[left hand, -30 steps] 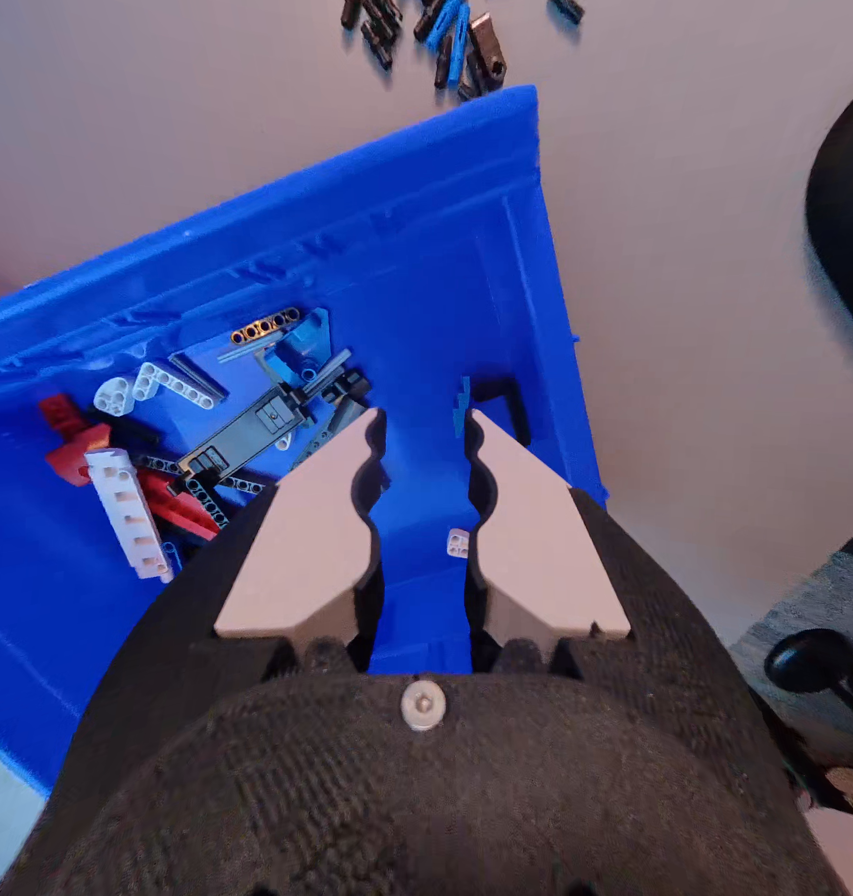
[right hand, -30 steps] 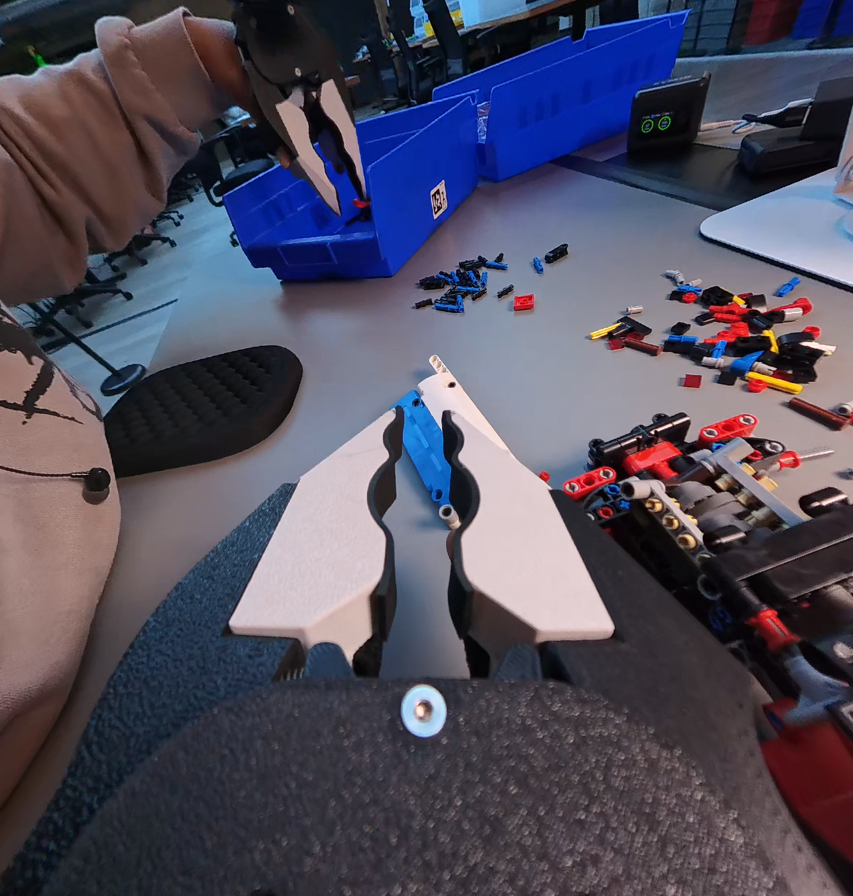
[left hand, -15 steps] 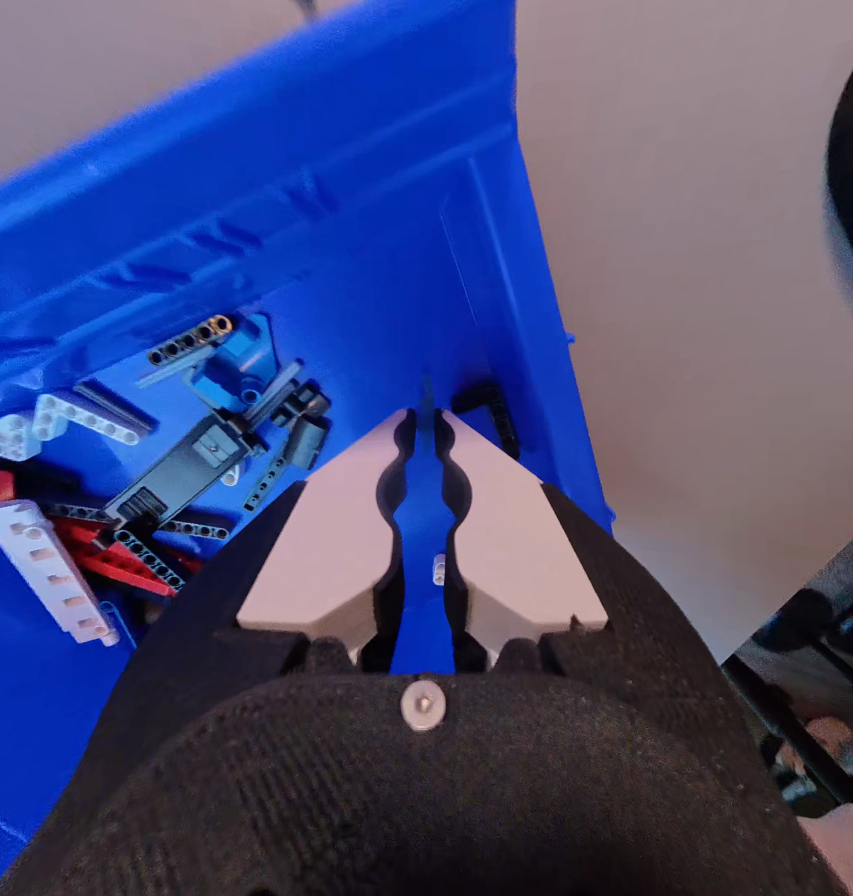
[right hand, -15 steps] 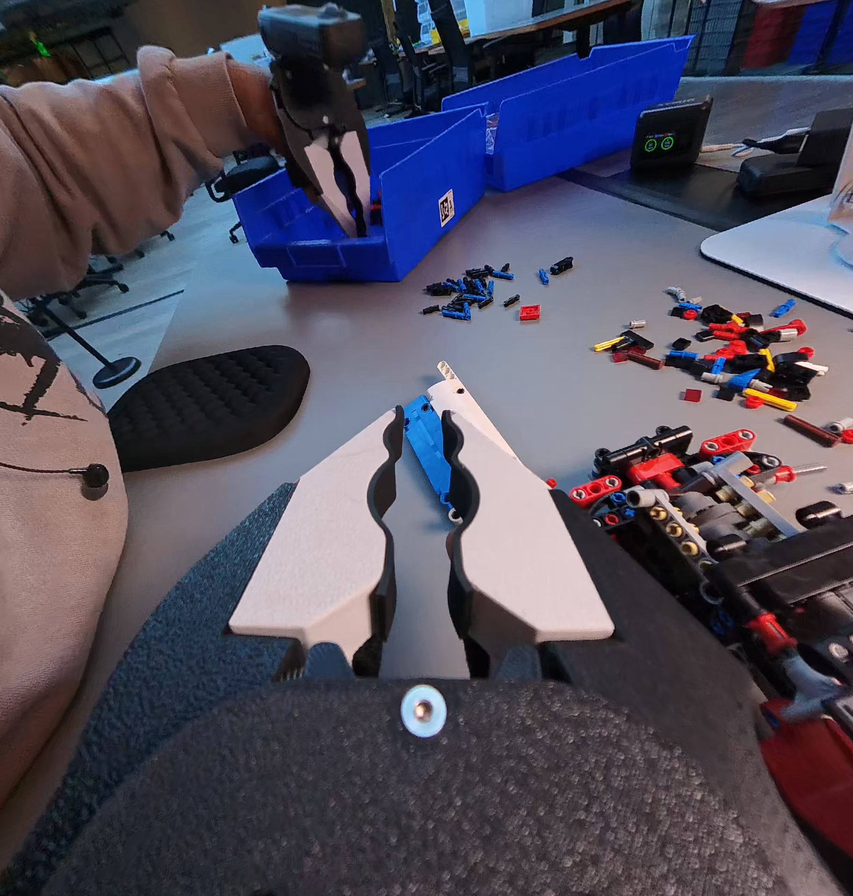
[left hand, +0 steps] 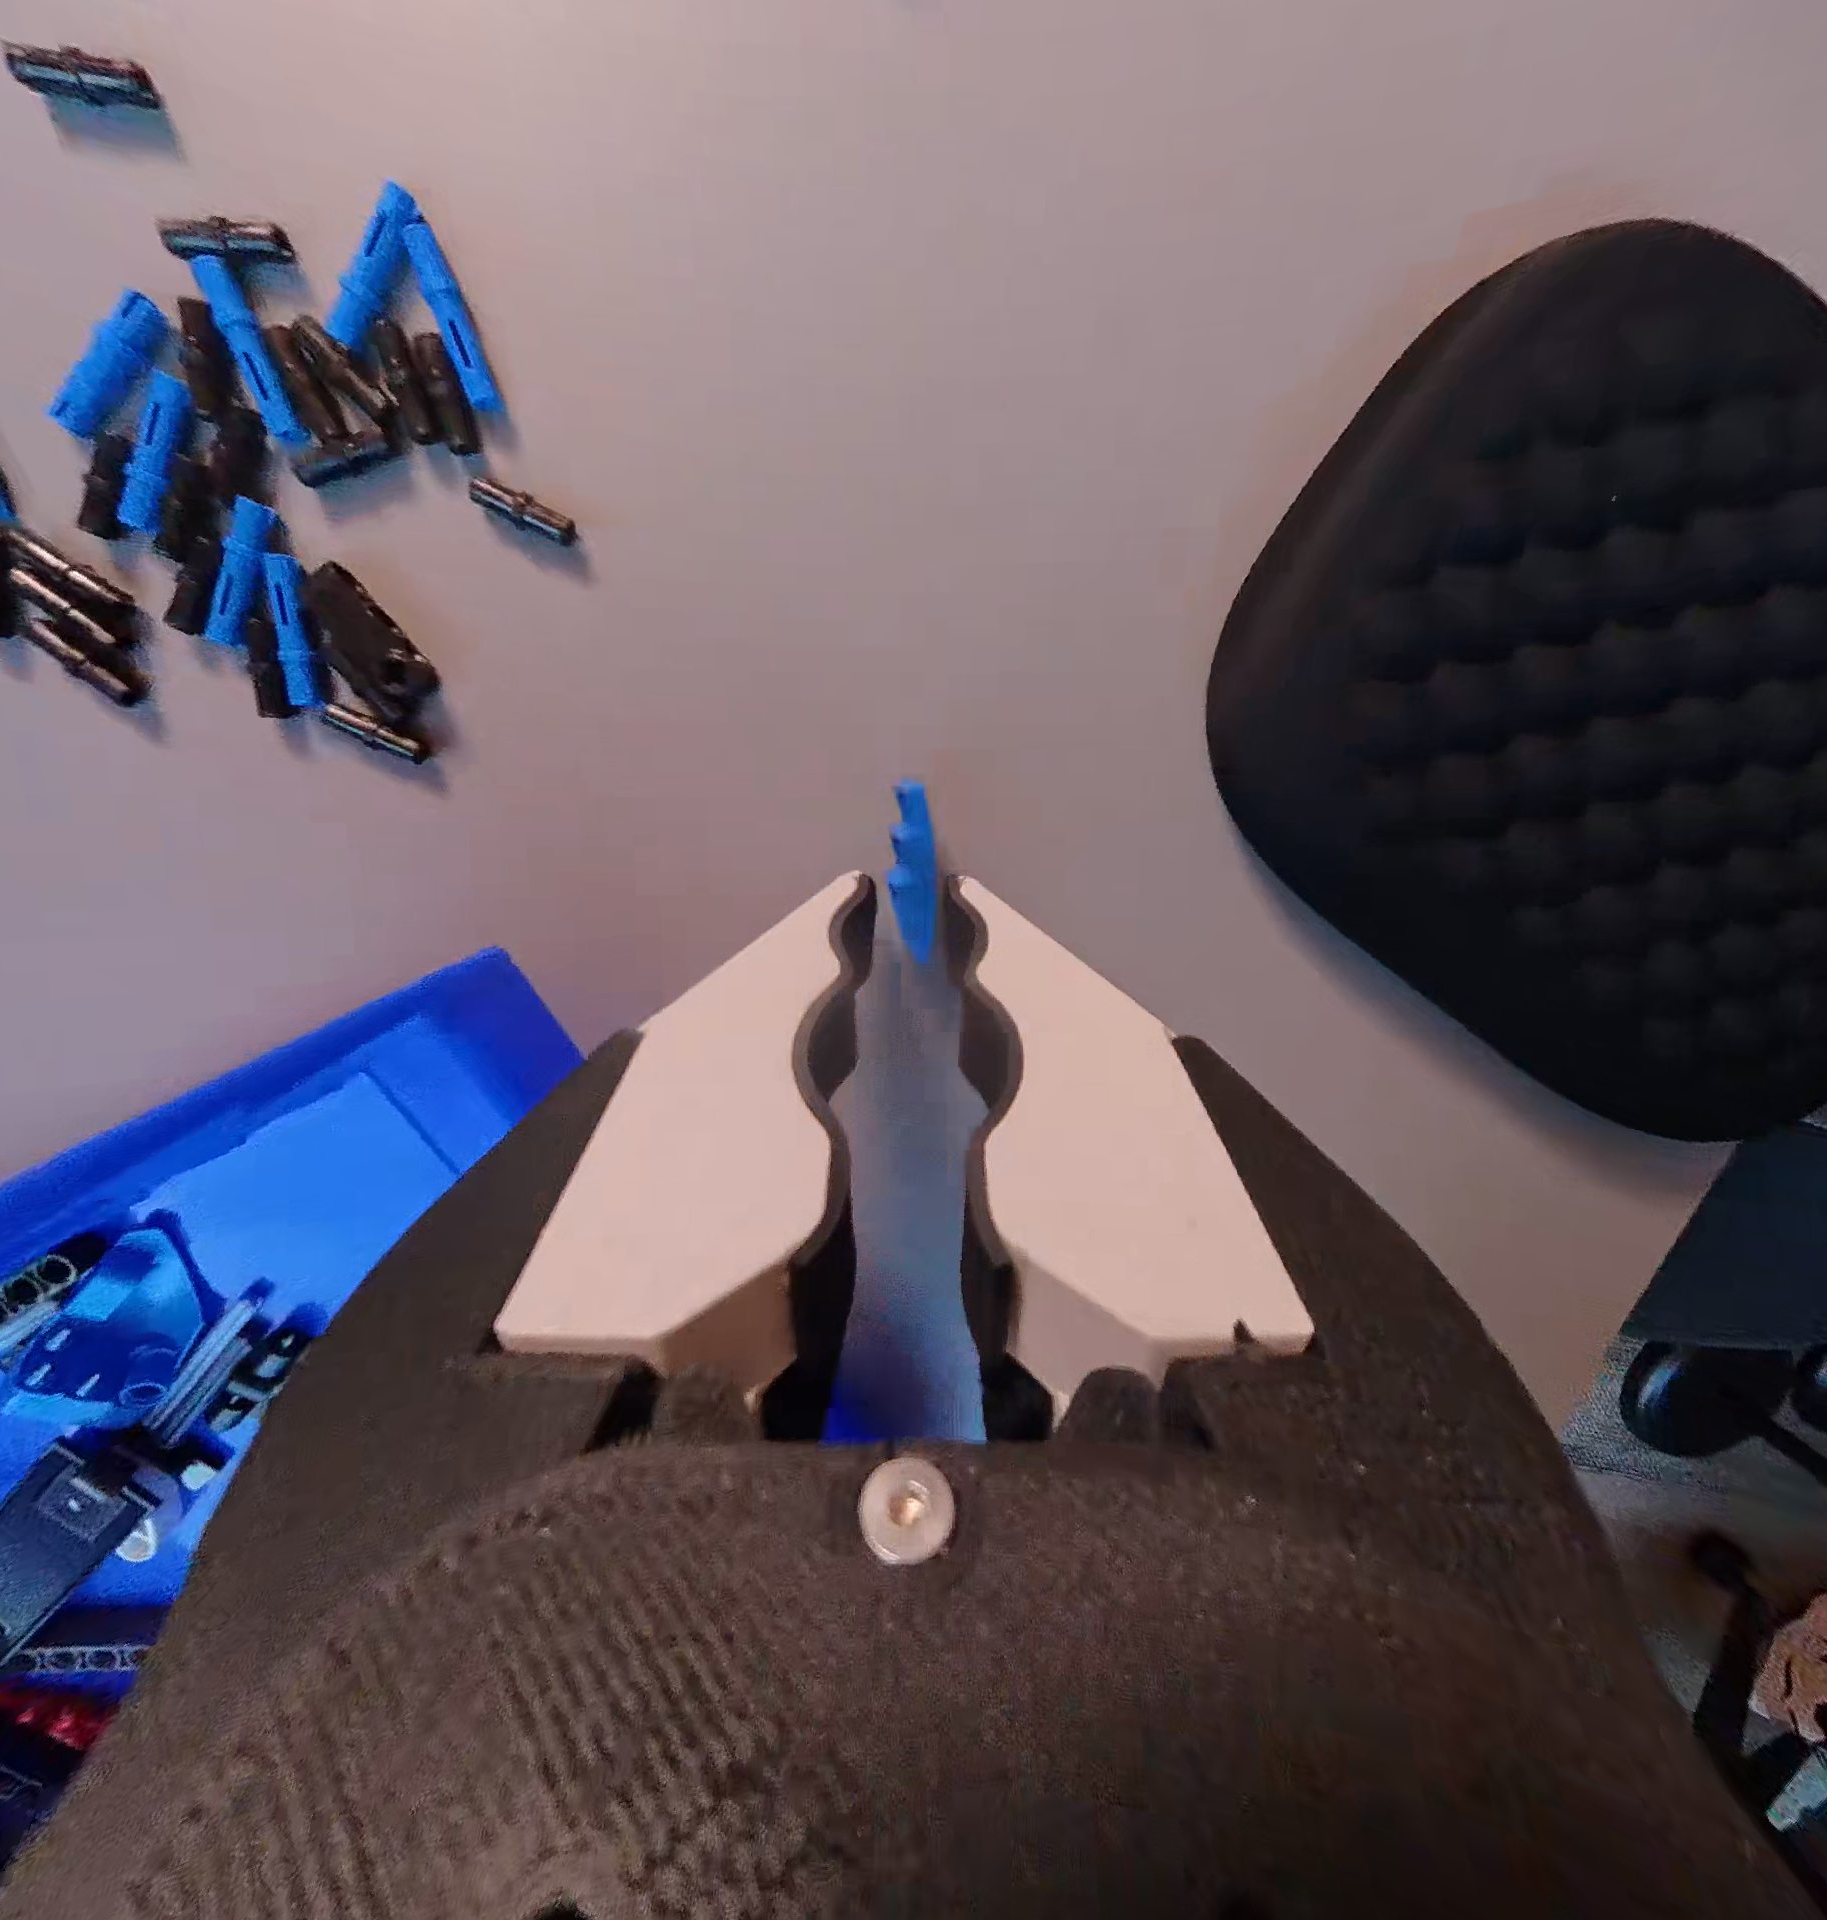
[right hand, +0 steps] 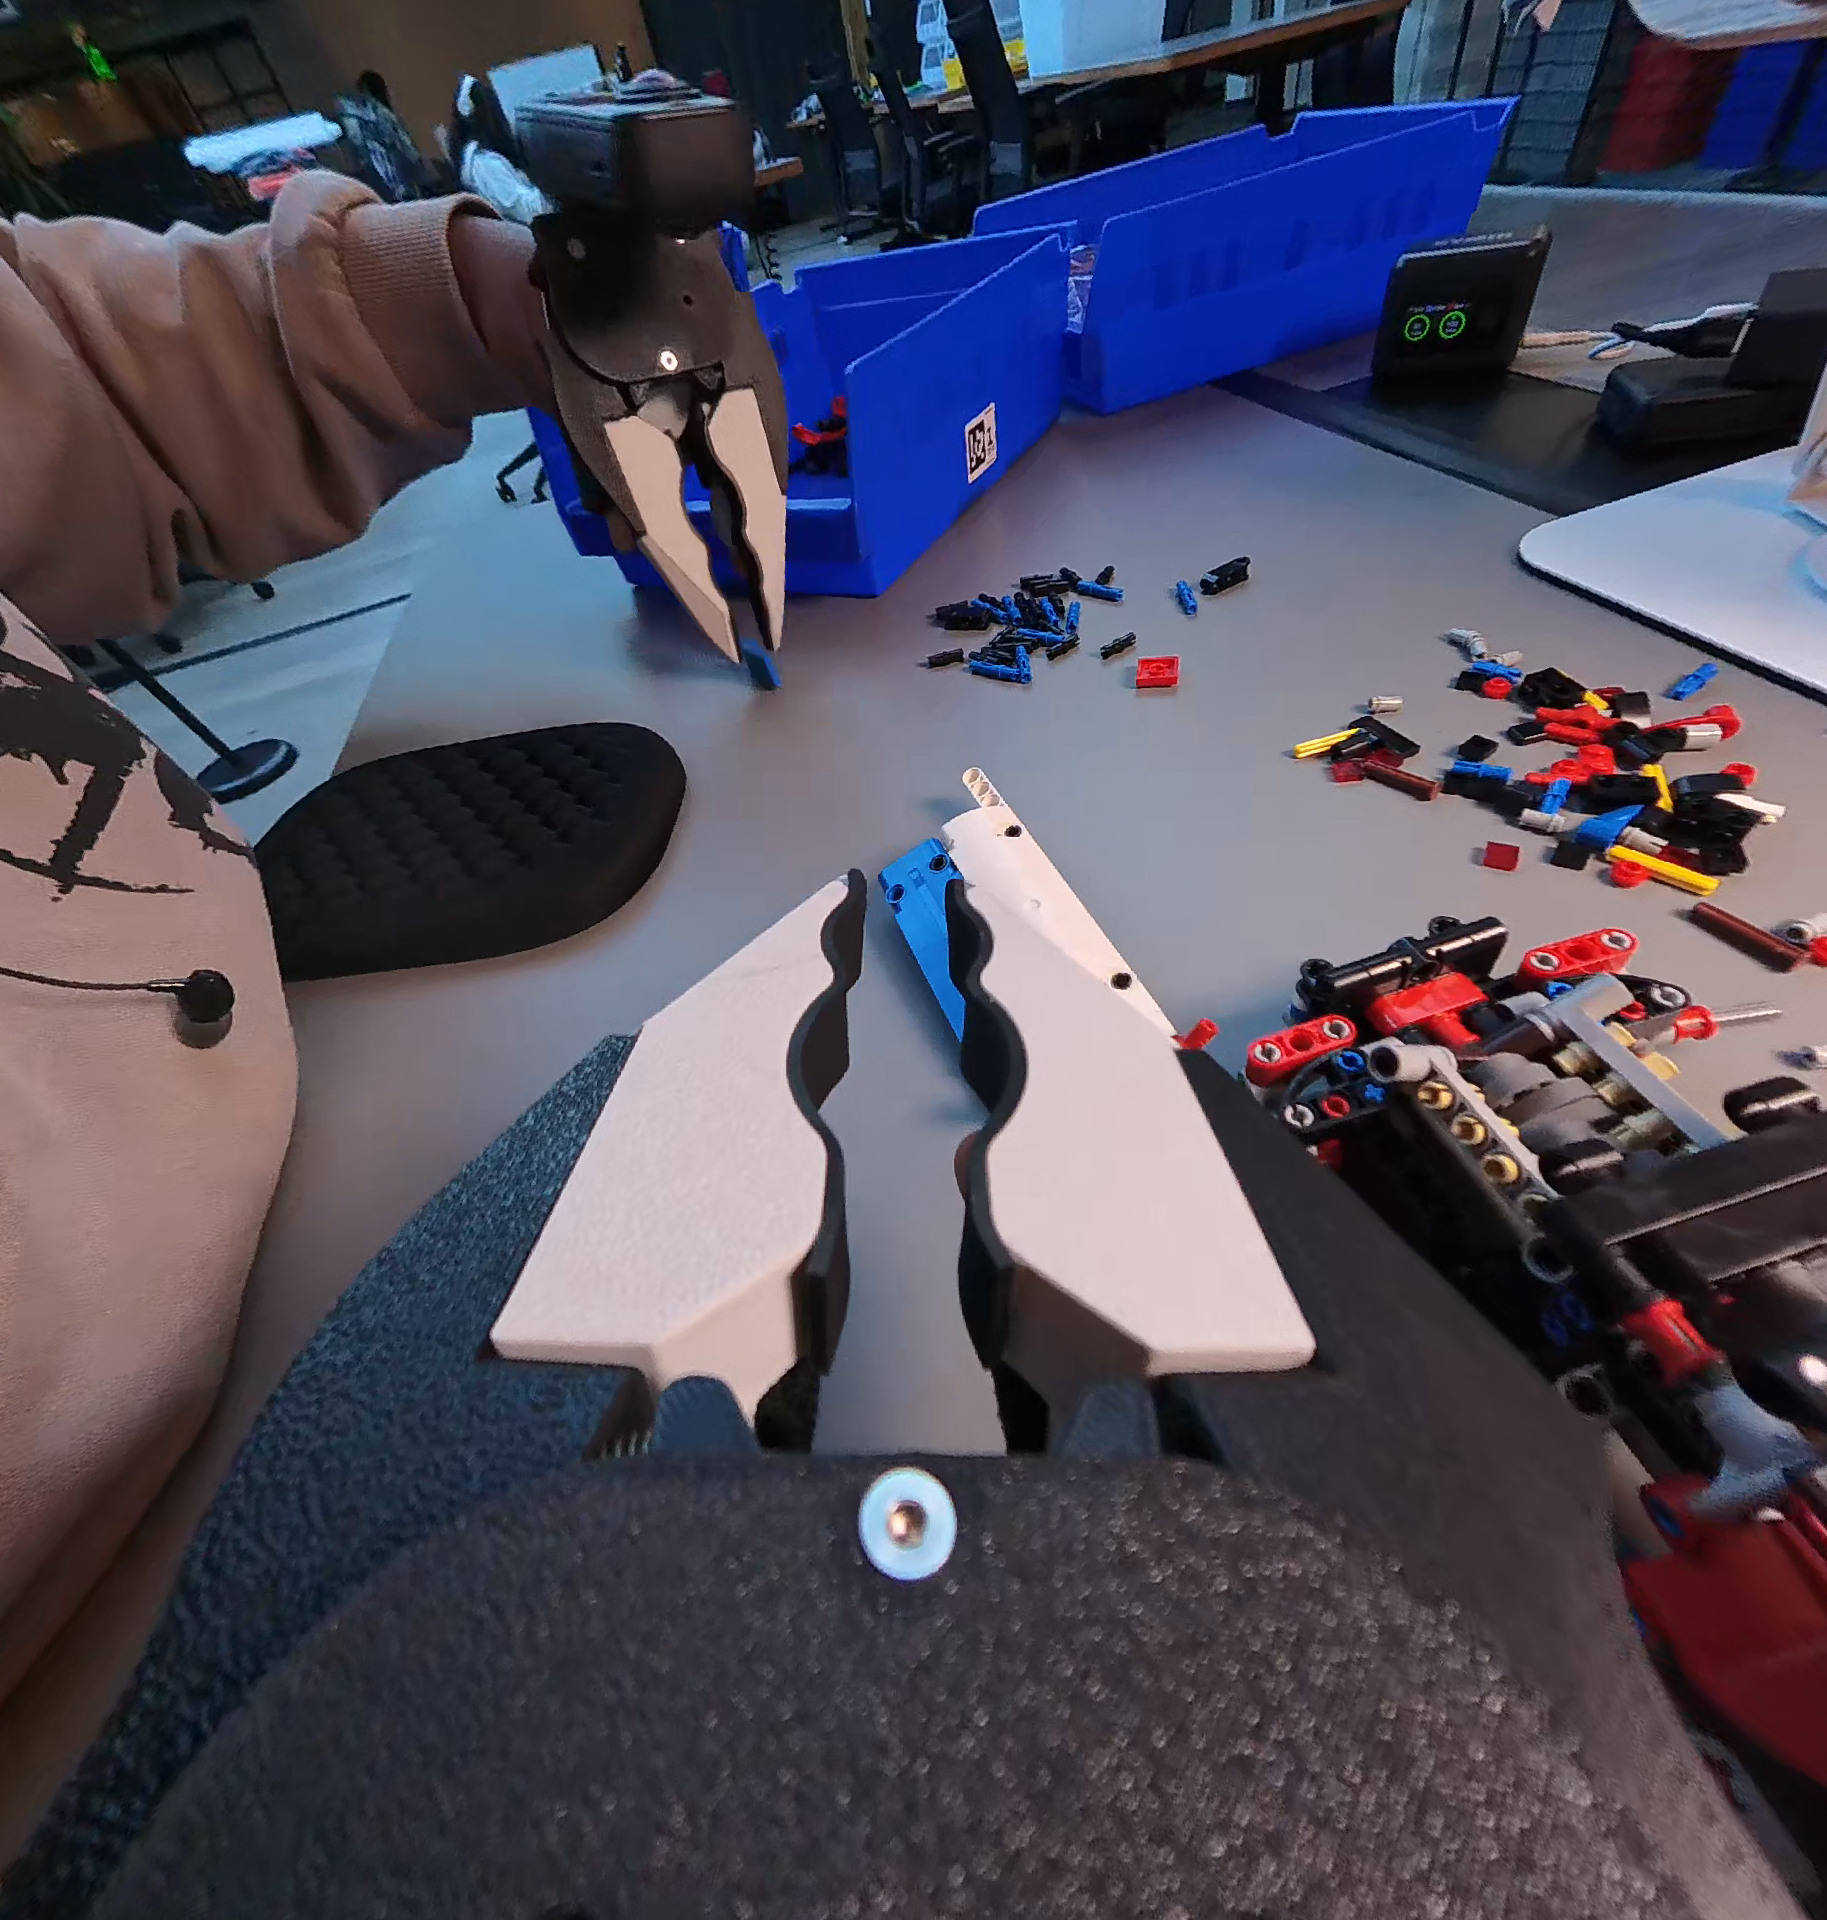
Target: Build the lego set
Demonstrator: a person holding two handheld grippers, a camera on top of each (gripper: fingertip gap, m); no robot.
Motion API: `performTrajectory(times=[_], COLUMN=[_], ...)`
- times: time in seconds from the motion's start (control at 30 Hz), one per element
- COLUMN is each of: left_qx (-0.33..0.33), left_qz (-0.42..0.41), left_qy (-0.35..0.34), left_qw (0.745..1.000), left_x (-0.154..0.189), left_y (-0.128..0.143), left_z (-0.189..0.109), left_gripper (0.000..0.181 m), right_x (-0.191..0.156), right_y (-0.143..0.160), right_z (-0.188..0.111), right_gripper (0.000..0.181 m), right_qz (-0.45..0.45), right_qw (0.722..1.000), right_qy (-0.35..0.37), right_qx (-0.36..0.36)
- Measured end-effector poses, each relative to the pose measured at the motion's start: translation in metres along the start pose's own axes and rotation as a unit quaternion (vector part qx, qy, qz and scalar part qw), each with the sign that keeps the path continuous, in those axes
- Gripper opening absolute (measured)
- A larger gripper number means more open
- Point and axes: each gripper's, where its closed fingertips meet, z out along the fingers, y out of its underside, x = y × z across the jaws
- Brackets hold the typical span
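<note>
Left wrist view: blue piece [left hand: 911, 871] between tool [left hand: 911, 885] tips

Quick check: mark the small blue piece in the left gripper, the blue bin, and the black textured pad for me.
small blue piece [left hand: 911, 871]: left wrist view, part sticking out past the fingertips.
blue bin [right hand: 940, 416]: right wrist view, its near end wall.
black textured pad [left hand: 1574, 665]: left wrist view, middle of its dimpled top.

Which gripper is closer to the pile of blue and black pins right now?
Left. The left gripper, shut on a small blue piece, hangs just beside the pin pile; the right gripper sits farther back, over the blue and white panel.
</note>
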Motion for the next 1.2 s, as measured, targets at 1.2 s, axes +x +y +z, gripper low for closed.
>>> performTrajectory(times=[1.2], left_qx=[-0.05], left_qz=[-0.193], left_qy=[-0.116], left_qw=[0.973], left_x=[0.001], left_y=[0.095], left_z=[-0.036], left_gripper=[0.019], right_x=[-0.012], right_y=[-0.011], right_z=[-0.009], right_gripper=[0.013], right_qz=[-0.004], right_qw=[1.0], right_qy=[-0.017], right_qx=[0.023])
